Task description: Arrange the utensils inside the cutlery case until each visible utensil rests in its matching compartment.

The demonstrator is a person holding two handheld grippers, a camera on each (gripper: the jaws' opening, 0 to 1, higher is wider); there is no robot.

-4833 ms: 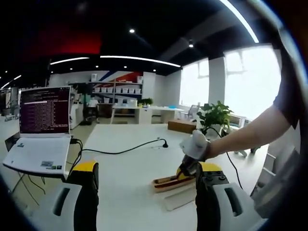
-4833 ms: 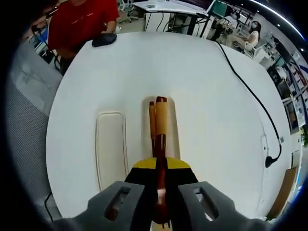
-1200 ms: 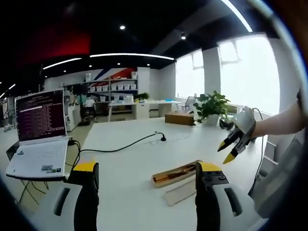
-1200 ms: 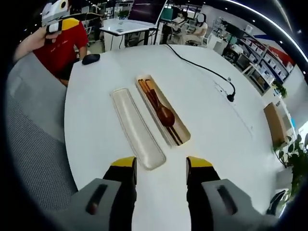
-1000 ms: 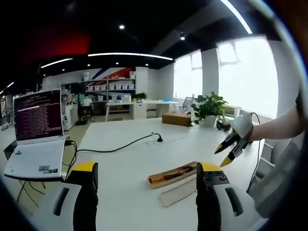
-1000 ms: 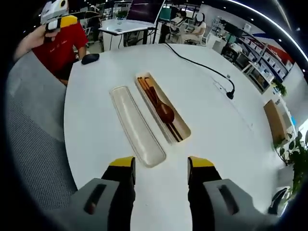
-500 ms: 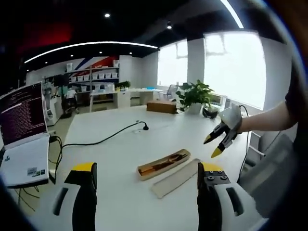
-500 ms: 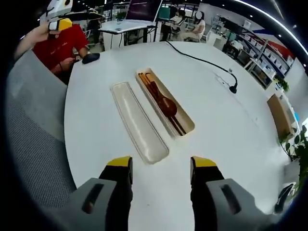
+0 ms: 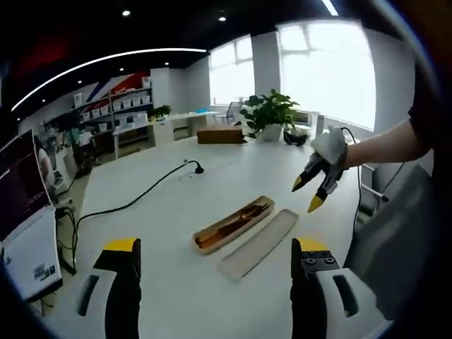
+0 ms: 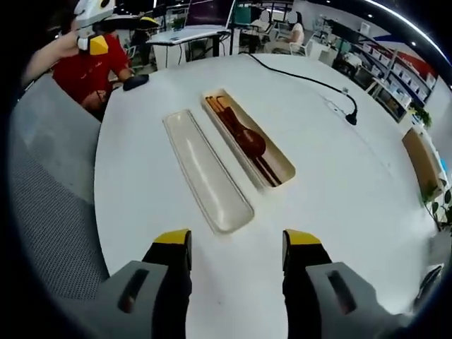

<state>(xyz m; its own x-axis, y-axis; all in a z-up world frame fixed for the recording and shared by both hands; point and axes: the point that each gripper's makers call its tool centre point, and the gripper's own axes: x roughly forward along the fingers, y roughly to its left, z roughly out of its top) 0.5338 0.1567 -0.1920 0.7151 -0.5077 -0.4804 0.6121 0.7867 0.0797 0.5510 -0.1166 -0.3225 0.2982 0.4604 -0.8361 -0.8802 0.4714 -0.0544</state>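
1. Two grippers, both empty now. My right gripper (image 10: 229, 244) has its fingers spread wide with nothing between them; 4.8 s ago it was clamped on a wooden utensil held over the case, so the release has happened and I have pulled back and up since.
2. Wooden utensils (image 10: 244, 141) now lie lengthwise inside the case (image 10: 282, 169), which sits on the white worktop (image 10: 332, 176). I cannot tell compartment dividers apart at this size.
3. Lid (image 10: 205, 173) lies just beside the case, roughly parallel, apart from it.
4. My left gripper (image 9: 212, 247) also has its fingers wide apart, holding nothing, well back from the case (image 9: 244, 212). The right gripper (image 9: 316, 185) shows in this view, raised above the worktop's far edge.
5. Over the last second both views shifted only slightly; case and lid look unmoved.
6. Judgement: placement appears done; no loose utensil is visible on the worktop. Task probably at or near its end state.
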